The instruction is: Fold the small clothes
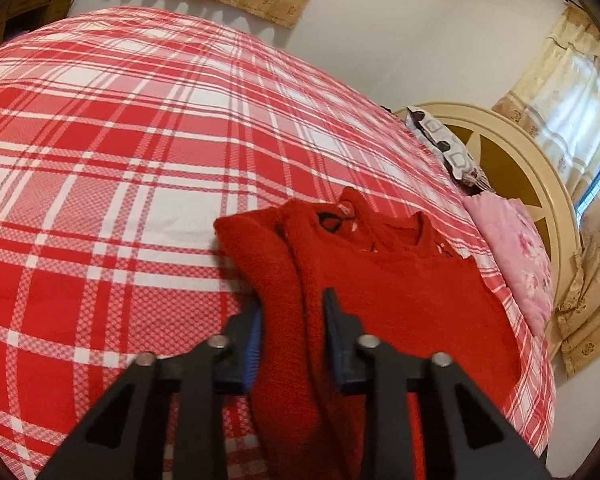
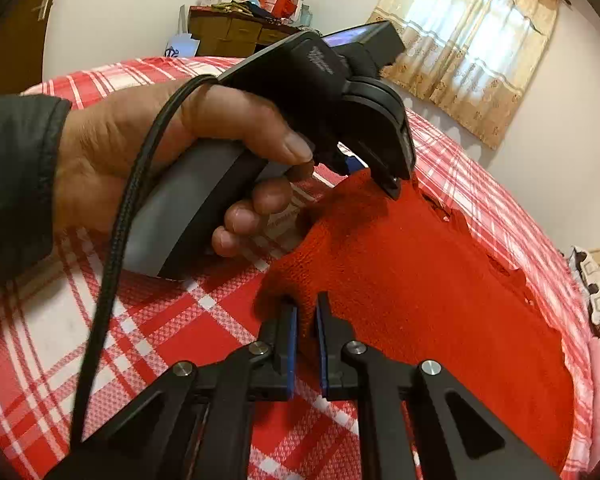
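Note:
A red knit sweater [image 1: 400,300] lies flat on the red-and-white plaid bedsheet [image 1: 140,160], neckline away from me. In the left wrist view my left gripper [image 1: 292,316] is shut on a thick fold at the sweater's left side, red fabric filling the gap between the blue pads. In the right wrist view my right gripper [image 2: 306,316] is shut on a near corner of the sweater [image 2: 420,280]. Further along the same edge, a person's hand [image 2: 140,152] holds the left gripper [image 2: 384,184], its tips down in the fabric.
A pink floral pillow [image 1: 516,248] and a patterned pillow [image 1: 448,148] lie against the cream headboard [image 1: 512,160] beyond the sweater. A cluttered wooden dresser [image 2: 236,34] stands past the bed's far side. Plaid sheet spreads wide to the left of the sweater.

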